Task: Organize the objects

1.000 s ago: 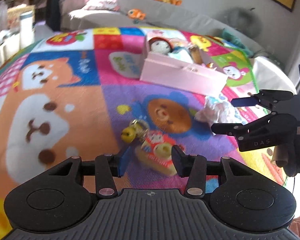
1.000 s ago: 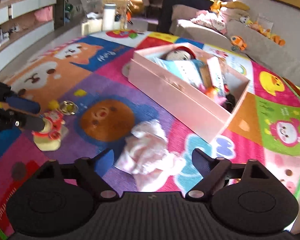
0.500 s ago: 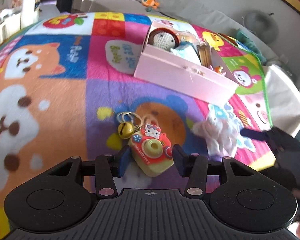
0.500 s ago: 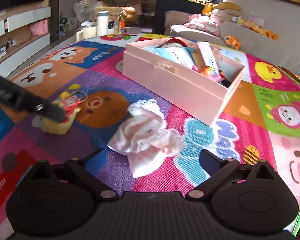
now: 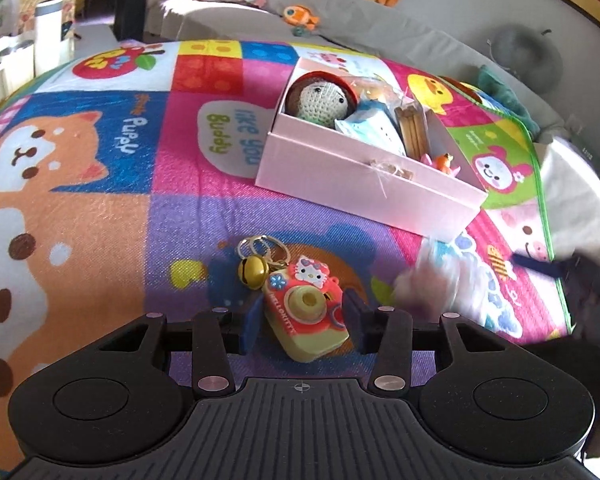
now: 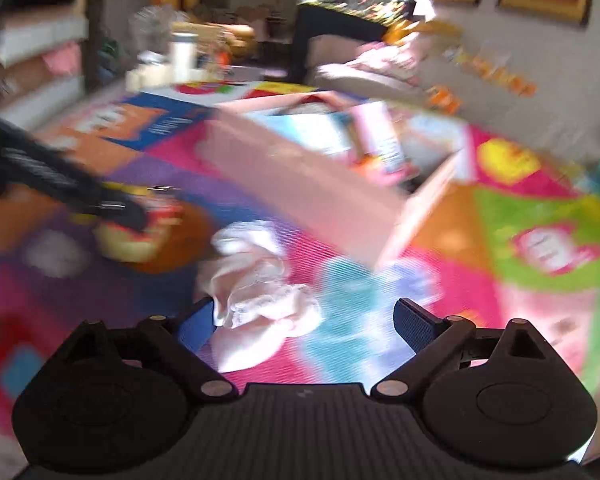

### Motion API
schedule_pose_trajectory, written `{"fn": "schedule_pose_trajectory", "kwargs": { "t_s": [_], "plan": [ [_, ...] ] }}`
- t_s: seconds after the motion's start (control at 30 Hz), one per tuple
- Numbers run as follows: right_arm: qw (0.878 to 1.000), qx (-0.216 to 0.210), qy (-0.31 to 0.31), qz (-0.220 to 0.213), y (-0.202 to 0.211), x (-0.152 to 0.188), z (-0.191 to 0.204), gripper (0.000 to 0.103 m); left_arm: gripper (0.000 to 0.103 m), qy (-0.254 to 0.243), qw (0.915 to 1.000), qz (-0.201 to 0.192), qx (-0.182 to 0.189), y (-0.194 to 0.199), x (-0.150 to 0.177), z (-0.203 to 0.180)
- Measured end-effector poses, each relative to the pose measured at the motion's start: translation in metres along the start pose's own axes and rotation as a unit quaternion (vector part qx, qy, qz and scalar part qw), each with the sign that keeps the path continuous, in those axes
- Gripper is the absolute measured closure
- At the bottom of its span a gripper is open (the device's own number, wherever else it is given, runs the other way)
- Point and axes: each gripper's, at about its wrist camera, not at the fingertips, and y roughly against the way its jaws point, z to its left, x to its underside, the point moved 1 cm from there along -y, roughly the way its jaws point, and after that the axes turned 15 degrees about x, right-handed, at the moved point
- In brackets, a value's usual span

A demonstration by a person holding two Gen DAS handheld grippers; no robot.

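My left gripper (image 5: 302, 322) clamped on the red-and-yellow toy camera keychain (image 5: 306, 314) over the mat, my right gripper (image 6: 304, 326) spread wide, blurred white crumpled cloth (image 6: 256, 292) between its fingers, pink cardboard box (image 5: 364, 184) beyond, contact unclear.

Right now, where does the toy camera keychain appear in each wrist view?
Left wrist: the toy camera keychain sits low at centre, between the fingers of the left gripper, on the play mat.
Right wrist: a blurred red and yellow shape at left of centre, partly behind the left gripper.
Shared landmark: the pink box, upper right of centre in the left view, centre in the right view.
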Motion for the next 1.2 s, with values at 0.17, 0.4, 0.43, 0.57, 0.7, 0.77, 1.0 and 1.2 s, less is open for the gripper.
{"fn": "schedule_pose_trajectory", "kwargs": {
  "t_s": [0.17,0.4,0.43,0.57,0.7,0.77,1.0,1.2],
  "plan": [
    [0.995,-0.004,-0.099,0.025,-0.02,-0.021,-0.047,0.008,0.055,-0.003,0.9998,-0.006,-0.016,0.013,0.001,0.011],
    [0.989,0.019,-0.139,0.038,-0.061,-0.032,-0.058,0.009,0.058,-0.04,0.9987,-0.012,-0.028,0.029,0.0,0.015],
    [0.99,0.018,-0.135,0.038,-0.063,-0.031,-0.058,0.009,0.058,-0.047,0.9986,-0.013,-0.02,0.03,0.0,0.013],
    [0.988,0.064,-0.134,0.041,-0.069,-0.03,-0.066,0.01,0.058,-0.057,0.9981,-0.011,-0.021,0.023,-0.005,0.008],
    [0.986,0.0,-0.161,0.039,-0.049,-0.023,-0.079,0.01,0.057,-0.053,0.9979,0.003,-0.036,0.01,-0.007,0.009],
    [0.986,-0.035,-0.161,0.036,-0.035,-0.018,-0.079,0.01,0.055,-0.04,0.9987,0.005,-0.031,0.006,-0.006,0.011],
    [0.989,-0.079,-0.117,0.046,-0.022,-0.001,-0.041,0.009,0.063,-0.014,0.9997,-0.014,-0.016,0.011,-0.004,0.017],
    [0.988,-0.095,-0.105,0.061,-0.039,-0.012,-0.016,0.064,0.063,-0.037,0.9991,-0.016,-0.012,0.019,0.003,0.012]
  ]
}}
